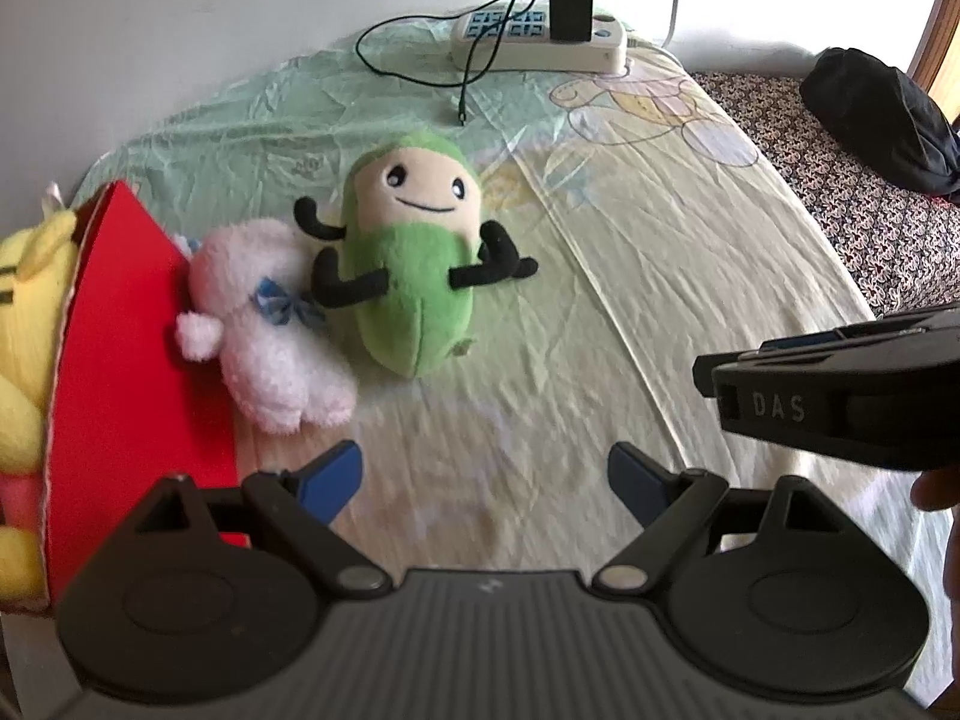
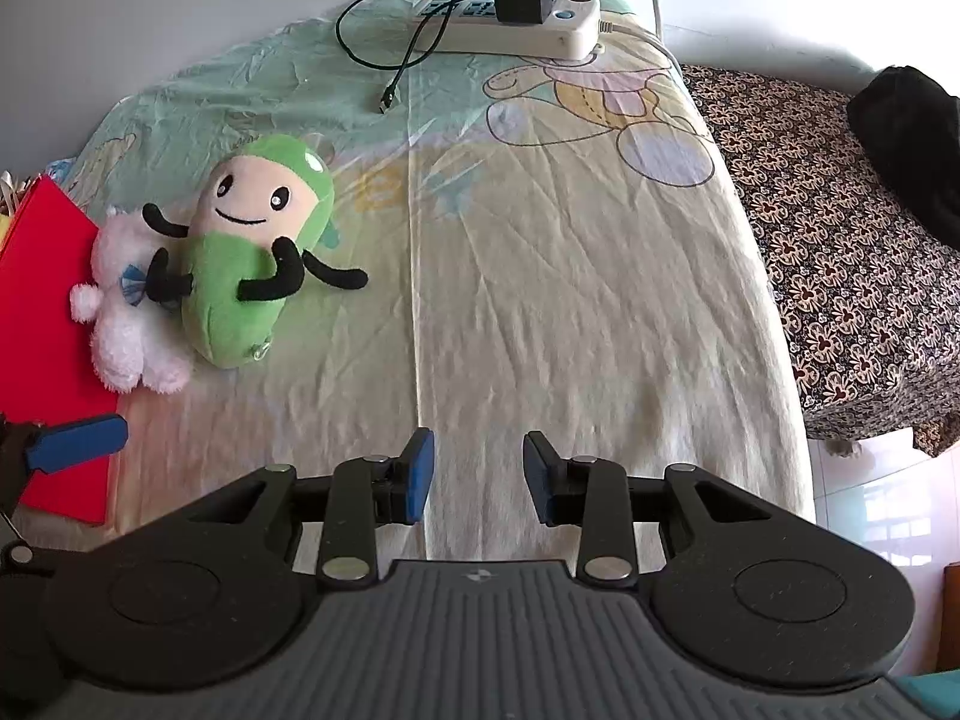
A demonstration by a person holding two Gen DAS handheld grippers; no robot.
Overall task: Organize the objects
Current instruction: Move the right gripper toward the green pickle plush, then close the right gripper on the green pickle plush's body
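A green plush toy [image 1: 414, 252] with a cream face and black limbs lies on the bed sheet, also in the right wrist view [image 2: 246, 264]. A white fluffy plush [image 1: 270, 324] with a blue bow lies beside it, touching a red box [image 1: 132, 372]; both also show in the right wrist view, the plush [image 2: 126, 324] against the box [image 2: 48, 324]. A yellow plush [image 1: 27, 324] sits in the box. My left gripper [image 1: 483, 480] is open and empty, short of the toys. My right gripper [image 2: 477, 474] is open and empty over bare sheet.
A white power strip [image 1: 540, 36] with a black charger [image 1: 570, 0] and a loose black cable [image 1: 474, 66] lies at the bed's far end. A patterned brown cover [image 2: 840, 252] with a black bag [image 2: 912, 138] lies to the right. The right gripper's body [image 1: 840, 396] shows at the right.
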